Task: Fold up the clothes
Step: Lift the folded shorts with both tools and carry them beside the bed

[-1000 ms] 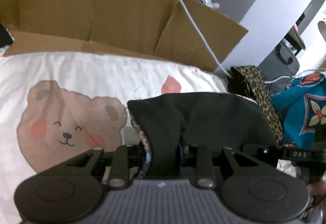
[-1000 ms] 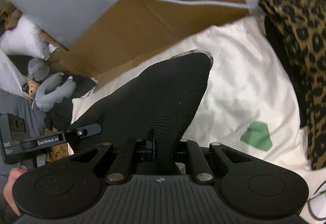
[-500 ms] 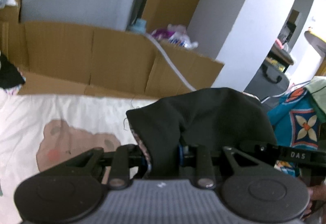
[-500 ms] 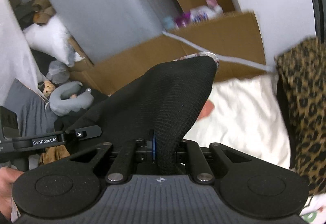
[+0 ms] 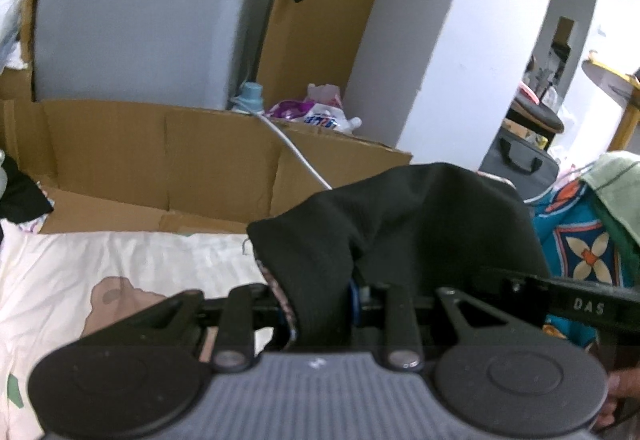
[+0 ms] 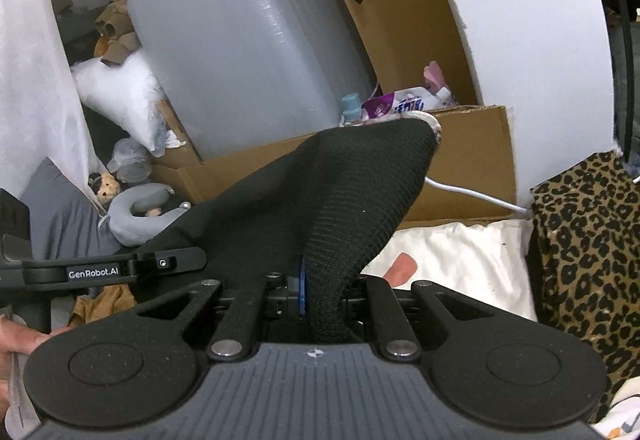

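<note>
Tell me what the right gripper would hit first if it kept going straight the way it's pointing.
Probably the cardboard box wall, with the grey appliance behind it. The right gripper already has the black garment in its jaws, bunched ahead of it; depth is unclear.

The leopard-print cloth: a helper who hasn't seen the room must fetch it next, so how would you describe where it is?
Find the white bedsheet in front of the cardboard box. At the sheet's right edge, below the white pillar, hangs the leopard-print cloth. It alone is tan with black spots; the garment in the jaws is plain black.
</note>
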